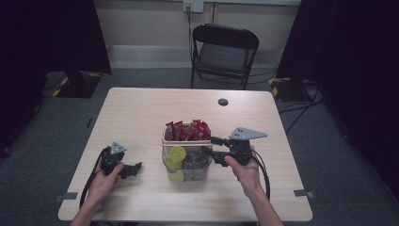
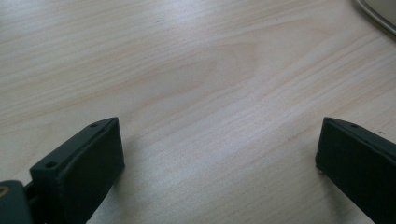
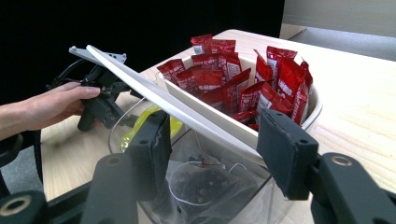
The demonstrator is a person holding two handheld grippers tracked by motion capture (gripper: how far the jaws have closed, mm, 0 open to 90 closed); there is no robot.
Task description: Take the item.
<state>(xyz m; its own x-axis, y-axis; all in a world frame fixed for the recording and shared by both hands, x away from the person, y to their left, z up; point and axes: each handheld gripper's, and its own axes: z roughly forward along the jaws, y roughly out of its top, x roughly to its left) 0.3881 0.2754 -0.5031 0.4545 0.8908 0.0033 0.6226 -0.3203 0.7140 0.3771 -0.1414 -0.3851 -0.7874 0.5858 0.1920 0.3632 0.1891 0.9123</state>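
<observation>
Near the middle of the table (image 1: 141,113), a clear container (image 3: 196,196) is standing with its white rim (image 3: 177,109) just under the right hand-held gripper (image 3: 210,144), whose jaws are spread open and straddling that rim. Red sachets (image 3: 243,79) are filling the far compartment; yellow-green slices (image 1: 177,154) and a dark mesh pouch (image 3: 205,184) are sitting in the near one. The left hand-held gripper (image 2: 219,158) is resting open over bare wood, well apart. Judging by this, the right one is reaching for the pouch: it should be lowering straight past the rim, pinching only the mesh, without nudging the container.
</observation>
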